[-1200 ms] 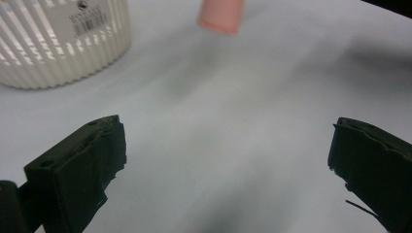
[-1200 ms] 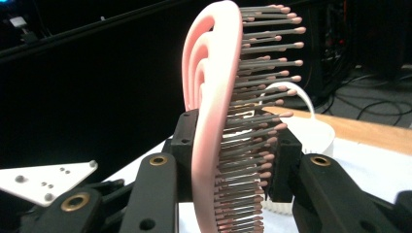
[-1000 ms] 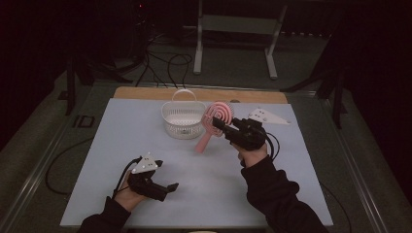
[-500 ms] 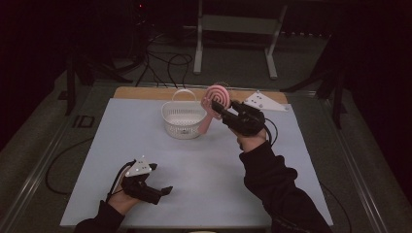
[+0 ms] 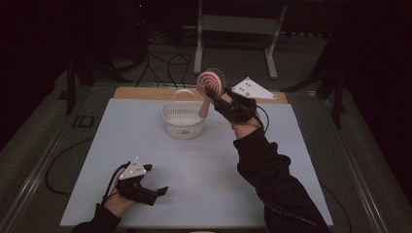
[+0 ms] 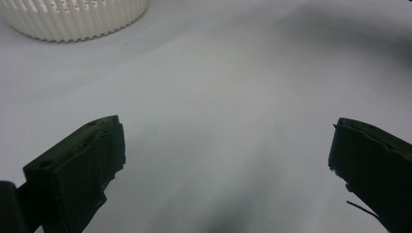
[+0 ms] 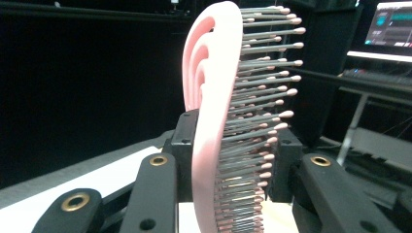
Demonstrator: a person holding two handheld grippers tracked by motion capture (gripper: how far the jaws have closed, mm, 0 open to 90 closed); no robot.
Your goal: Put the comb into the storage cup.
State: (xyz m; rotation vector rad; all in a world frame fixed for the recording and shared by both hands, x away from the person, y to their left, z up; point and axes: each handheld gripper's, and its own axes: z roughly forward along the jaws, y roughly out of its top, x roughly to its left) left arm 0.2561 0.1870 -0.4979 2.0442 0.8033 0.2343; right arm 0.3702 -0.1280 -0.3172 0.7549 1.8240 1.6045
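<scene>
Nearest the person, low at the front edge of the table (image 5: pixel 145 141), the left gripper (image 5: pixel 156 192) rests close over the matte, pale blue-grey tabletop, a grey three-cornered plate on its back and a black cable looping behind it. Its two blocky black jaws stand spread wide with nothing between them; in the left gripper view the pads (image 6: pixel 82 165) look rough and chipped along their edges, and only smooth bare surface lies in the gap. Farther across, near the table's far middle, stands a small round white basket (image 5: pixel 182 120), its plastic wall ribbed with fine upright slats and a thin hoop handle arching over it; the same ribbed wall peeks in at the top corner of the left gripper view. Just to the right of the basket and above it, the right gripper (image 5: pixel 212 95) is lifted off the table on a raised arm in a dark sleeve, its jaws pinched tight on a pink hairbrush (image 5: pixel 210 88). The brush hangs in the air beside the basket, apparently clear of it, its round head up and showing concentric pink rings, its smooth handle pointing down towards the basket's rim. In the right gripper view the glossy, curved pink head (image 7: pixel 214 92) stands edge-on between the black jaws, with rows of thin grey bristles tipped by small pale beads fanning out to one side. Beyond the table, a strip of bare wood edges the blue mat, then dark floor with cables.
</scene>
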